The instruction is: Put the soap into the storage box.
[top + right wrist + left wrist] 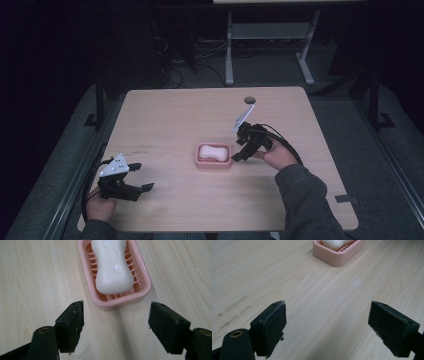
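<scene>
- Resting at table centre, the white soap bar (112, 267) lies in a pink dish (143, 288) — long axis toward 12 o'clock in the right gripper view.
- Right gripper (239, 151) sits just beside it, jaws spread, empty — clearly nearer.
- Left gripper (142, 176), jaws also apart, waits at 8 o'clock.

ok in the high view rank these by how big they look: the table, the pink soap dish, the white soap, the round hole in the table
1. table
2. pink soap dish
3. white soap, lying inside the dish
4. round hole near the table's far edge, which lies farther from the camera, so it may look smaller
</scene>
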`<state>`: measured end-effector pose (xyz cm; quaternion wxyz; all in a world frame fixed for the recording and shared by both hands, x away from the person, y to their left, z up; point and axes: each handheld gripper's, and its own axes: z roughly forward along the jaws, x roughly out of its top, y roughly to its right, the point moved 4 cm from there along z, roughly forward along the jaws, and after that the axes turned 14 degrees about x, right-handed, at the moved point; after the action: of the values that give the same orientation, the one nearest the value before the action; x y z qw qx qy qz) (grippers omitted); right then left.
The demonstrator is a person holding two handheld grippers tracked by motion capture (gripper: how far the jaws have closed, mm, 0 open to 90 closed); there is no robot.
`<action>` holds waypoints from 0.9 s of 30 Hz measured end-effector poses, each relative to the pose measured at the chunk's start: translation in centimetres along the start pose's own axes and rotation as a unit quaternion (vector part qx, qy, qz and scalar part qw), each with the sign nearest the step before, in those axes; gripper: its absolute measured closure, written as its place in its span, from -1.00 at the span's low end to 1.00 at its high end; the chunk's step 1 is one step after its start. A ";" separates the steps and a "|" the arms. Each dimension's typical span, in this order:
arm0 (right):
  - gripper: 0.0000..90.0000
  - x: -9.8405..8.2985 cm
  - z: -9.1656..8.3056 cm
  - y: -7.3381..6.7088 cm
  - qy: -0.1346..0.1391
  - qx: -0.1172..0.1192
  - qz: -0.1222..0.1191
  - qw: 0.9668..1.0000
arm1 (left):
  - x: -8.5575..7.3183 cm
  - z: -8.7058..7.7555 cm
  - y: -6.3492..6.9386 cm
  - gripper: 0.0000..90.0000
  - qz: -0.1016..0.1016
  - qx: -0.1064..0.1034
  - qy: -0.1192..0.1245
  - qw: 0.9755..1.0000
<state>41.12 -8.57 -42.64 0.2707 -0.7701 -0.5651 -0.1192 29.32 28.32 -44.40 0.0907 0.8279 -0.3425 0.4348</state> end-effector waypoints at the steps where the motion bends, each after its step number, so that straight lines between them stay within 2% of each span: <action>1: -0.37 -0.2 0.0 0.1 0.001 -0.001 0.000 1.000 | 0.0 0.0 0.0 -0.67 0.000 0.000 0.000 1.000; 5: -0.38 -0.7 -0.1 0.0 0.002 0.001 0.008 1.000 | 0.0 0.0 0.0 -0.67 -0.001 0.000 0.000 1.000; 18: -0.39 -1.3 -0.6 -0.5 0.000 -0.005 0.008 1.000 | 0.0 0.0 0.0 -0.67 0.001 0.001 0.001 1.000; 20: -0.39 -2.0 -0.7 -0.5 0.009 -0.005 0.011 1.000 | 0.0 0.0 0.0 -0.67 0.001 0.000 0.001 1.000; 27: -0.41 -3.2 -0.9 -0.5 0.010 -0.010 0.021 1.000 | 0.0 0.1 0.1 -0.67 0.001 0.000 0.000 1.000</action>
<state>39.71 -11.58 -43.30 0.2712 -0.7832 -0.5450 -0.1265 29.32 28.21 -44.43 0.0901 0.8275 -0.3432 0.4351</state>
